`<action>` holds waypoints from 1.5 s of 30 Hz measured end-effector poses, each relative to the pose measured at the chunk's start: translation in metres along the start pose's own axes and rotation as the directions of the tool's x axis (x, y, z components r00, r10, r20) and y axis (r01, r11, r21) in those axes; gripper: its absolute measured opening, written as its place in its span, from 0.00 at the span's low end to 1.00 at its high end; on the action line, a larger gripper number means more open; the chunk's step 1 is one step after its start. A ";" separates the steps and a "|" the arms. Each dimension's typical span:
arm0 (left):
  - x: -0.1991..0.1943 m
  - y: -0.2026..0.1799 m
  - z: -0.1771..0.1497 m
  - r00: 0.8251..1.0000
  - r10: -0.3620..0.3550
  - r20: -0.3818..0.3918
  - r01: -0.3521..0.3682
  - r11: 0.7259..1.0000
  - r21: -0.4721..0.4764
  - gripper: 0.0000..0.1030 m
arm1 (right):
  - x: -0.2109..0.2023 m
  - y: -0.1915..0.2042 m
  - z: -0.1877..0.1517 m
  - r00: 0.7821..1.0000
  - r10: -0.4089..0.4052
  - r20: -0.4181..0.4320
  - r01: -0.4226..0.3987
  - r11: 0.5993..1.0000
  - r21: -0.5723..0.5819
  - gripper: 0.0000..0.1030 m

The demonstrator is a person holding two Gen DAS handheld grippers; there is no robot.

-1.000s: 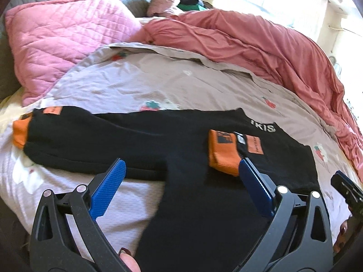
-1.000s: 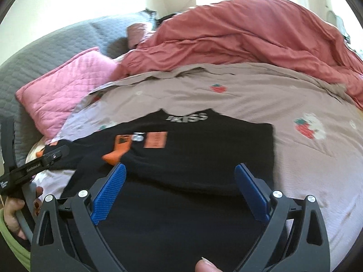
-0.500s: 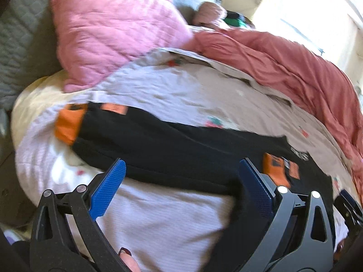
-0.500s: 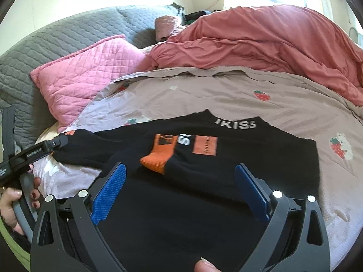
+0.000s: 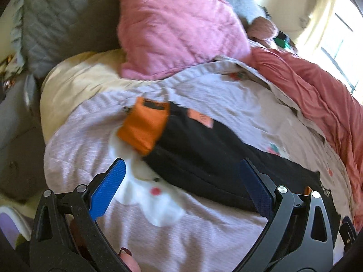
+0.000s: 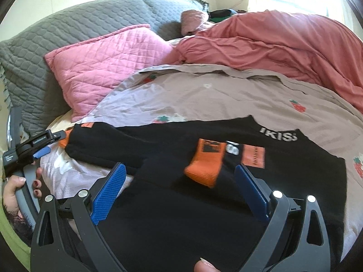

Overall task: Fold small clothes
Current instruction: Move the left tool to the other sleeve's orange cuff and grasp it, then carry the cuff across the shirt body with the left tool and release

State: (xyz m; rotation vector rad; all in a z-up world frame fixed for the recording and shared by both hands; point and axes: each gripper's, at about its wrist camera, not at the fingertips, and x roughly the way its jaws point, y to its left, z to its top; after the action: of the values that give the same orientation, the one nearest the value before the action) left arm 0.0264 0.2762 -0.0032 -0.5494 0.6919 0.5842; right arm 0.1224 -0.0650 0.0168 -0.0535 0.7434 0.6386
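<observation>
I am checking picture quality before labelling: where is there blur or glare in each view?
Left wrist view: motion blur smears the orange cuff and pink pillow; the window at top right is overexposed. Right wrist view: sharper, black top clear, glare along the top edge.

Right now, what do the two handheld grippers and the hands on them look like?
Both the left gripper and right gripper have matte black triangular cut-out frames, silver pivot bolts and textured blue rubber finger pads. Seen from the right camera, the left gripper has a grey curved handle and white lettering. The left hand wears dark red nail polish.
</observation>
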 end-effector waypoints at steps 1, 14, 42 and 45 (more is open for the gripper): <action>0.005 0.008 0.000 1.000 0.011 -0.007 -0.011 1.000 -0.020 0.91 | 0.002 0.003 0.001 1.000 0.005 -0.001 -0.005 1.000 -0.004 0.93; 0.049 0.041 0.018 0.995 -0.101 -0.025 0.094 0.975 -0.202 0.48 | 0.018 0.002 -0.013 0.998 -0.009 -0.057 0.010 1.000 0.008 0.93; -0.057 -0.240 -0.128 0.834 -0.508 -0.218 0.542 0.675 0.501 0.03 | -0.079 -0.170 -0.068 0.968 -0.252 0.000 0.237 0.909 0.344 0.93; -0.044 -0.253 -0.155 0.832 -0.476 -0.285 0.551 0.647 0.528 0.03 | -0.089 -0.180 -0.070 0.963 -0.269 0.010 0.248 0.899 0.360 0.93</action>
State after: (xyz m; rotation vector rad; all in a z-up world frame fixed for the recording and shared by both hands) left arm 0.0989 -0.0149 -0.0036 -0.1638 0.7457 -0.2272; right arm 0.1304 -0.2757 -0.0096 0.1983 0.7693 0.2426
